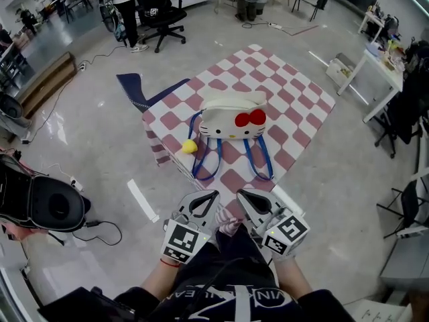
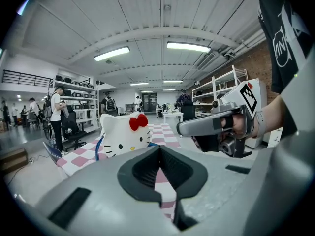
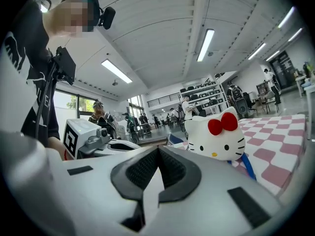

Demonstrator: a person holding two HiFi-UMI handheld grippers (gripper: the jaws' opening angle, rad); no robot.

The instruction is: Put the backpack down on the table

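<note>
looks basically done: backpack [image 1: 232,119] sits on the checkered surface [image 1: 295,92]. left tongs [image 1: 212,196] and right tongs [image 1: 241,194] are clenched empty, near the backpack. next i'd just back away.

The backpack [image 1: 232,119] is sitting on the table [image 1: 301,102], near its middle, with its straps [image 1: 259,158] trailing over the tabletop toward the person. A small ball [image 1: 190,146] is lying just beside the backpack's left corner, right by the left strap. The left gripper [image 1: 206,196] and the right gripper [image 1: 245,196] are hovering side by side at the table's near edge, apart from the backpack. Behind the table an office chair [image 1: 161,15] is standing on the floor [image 1: 87,133], with a person [image 1: 127,9] standing just left of it. Another table [image 1: 382,66] is standing off to the right.
</note>
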